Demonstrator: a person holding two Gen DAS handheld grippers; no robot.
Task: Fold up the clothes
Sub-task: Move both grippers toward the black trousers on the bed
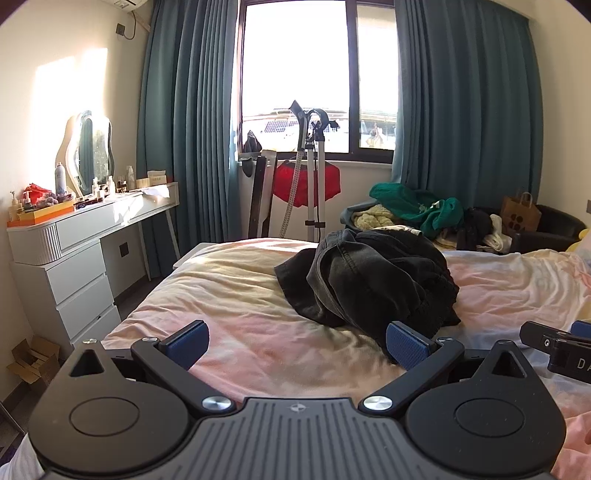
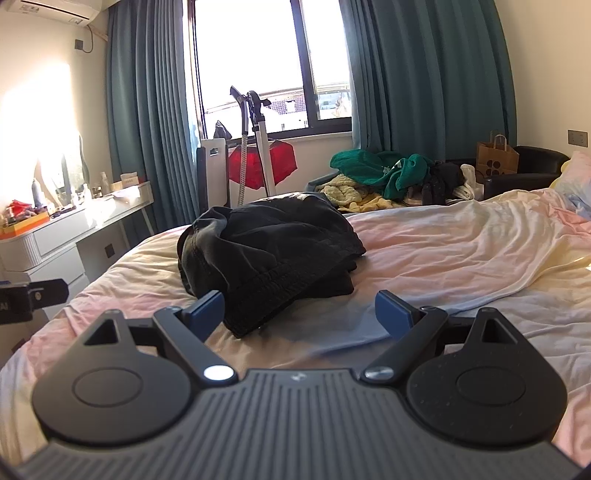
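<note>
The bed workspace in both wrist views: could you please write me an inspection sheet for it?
Surface: bed sheet, pastel pink and yellow, wrinkled.
Job's things: black garment, bunched in an unfolded heap on the bed, held by neither gripper.
Clutter: pile of green and yellow clothes beyond the bed; brown paper bag on a dark armchair.
Grippers: left gripper open, empty, short of the heap; right gripper open, empty, its left finger beside the garment's near edge.
Cables: one wire on the wall near the air conditioner.
Surroundings: white dressing table with bottles and a mirror, teal curtains, bright window, garment steamer.
</note>
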